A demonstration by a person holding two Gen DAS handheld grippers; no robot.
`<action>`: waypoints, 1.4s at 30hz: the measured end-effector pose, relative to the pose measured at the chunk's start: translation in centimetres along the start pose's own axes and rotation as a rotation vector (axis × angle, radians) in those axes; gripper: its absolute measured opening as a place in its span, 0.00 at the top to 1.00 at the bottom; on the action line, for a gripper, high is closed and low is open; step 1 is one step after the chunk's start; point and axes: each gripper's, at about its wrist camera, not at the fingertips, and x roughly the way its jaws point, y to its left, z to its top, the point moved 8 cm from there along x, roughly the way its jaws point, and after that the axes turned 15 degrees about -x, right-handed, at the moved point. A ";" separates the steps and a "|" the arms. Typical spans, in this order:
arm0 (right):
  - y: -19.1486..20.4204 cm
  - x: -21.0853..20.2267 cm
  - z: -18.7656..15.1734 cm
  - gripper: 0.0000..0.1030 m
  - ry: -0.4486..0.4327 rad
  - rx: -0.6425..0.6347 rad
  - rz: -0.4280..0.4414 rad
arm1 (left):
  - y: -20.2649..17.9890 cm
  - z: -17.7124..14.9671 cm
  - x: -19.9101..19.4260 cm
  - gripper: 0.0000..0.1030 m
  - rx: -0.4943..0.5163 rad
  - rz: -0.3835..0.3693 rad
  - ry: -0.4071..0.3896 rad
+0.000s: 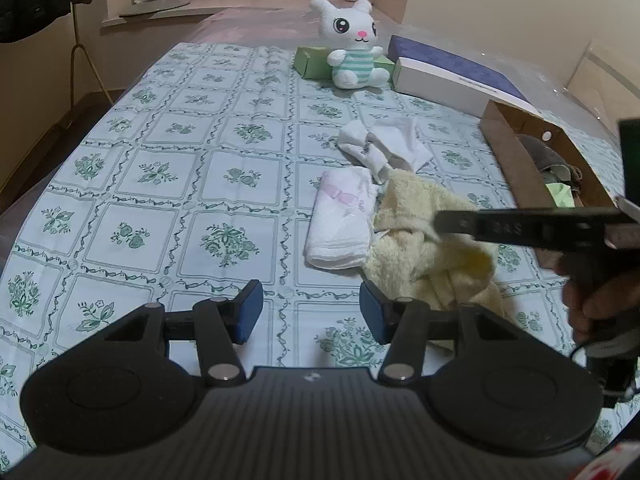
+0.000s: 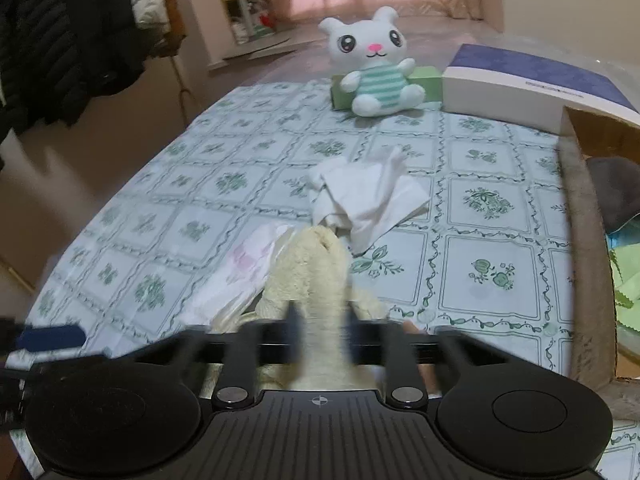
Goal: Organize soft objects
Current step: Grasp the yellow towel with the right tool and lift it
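A cream fluffy towel (image 1: 424, 248) lies crumpled on the patterned tablecloth, and my right gripper (image 2: 320, 332) is shut on it (image 2: 316, 272); its finger also shows in the left wrist view (image 1: 452, 222). A folded white cloth with pink print (image 1: 342, 220) lies beside the towel on the left. Crumpled white socks (image 1: 384, 150) lie just beyond. A white plush bunny (image 1: 356, 46) sits at the far end. My left gripper (image 1: 310, 314) is open and empty above the cloth, just left of the towel.
A brown cardboard box (image 1: 516, 156) holding cloths stands at the right. A white and blue box (image 1: 452, 74) and a green box (image 1: 312, 62) lie near the bunny. A black jacket (image 2: 60, 40) hangs at the left.
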 end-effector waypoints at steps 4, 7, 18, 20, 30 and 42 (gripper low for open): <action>0.3 -3.0 0.0 0.91 -0.096 0.004 0.035 | 0.1 0.0 0.1 0.51 -0.004 0.004 0.000; 0.8 -6.2 -0.4 0.92 -0.171 -0.017 0.058 | 0.1 -0.2 -0.1 0.51 -0.004 0.004 0.001; 2.6 -11.1 -10.2 0.92 -0.017 -0.012 0.113 | -0.6 -2.0 -1.1 0.51 0.011 -0.002 0.018; 2.5 -10.8 -11.7 0.93 0.024 0.002 0.102 | -0.8 -2.3 -1.3 0.51 0.016 -0.005 0.022; 1.7 -10.0 -11.2 0.75 0.057 0.034 0.014 | -1.4 -3.0 -2.1 0.51 0.025 -0.009 0.024; 3.9 -12.9 -7.3 0.26 -0.067 -0.055 -0.108 | -1.4 -3.7 -1.4 0.51 0.025 -0.002 0.049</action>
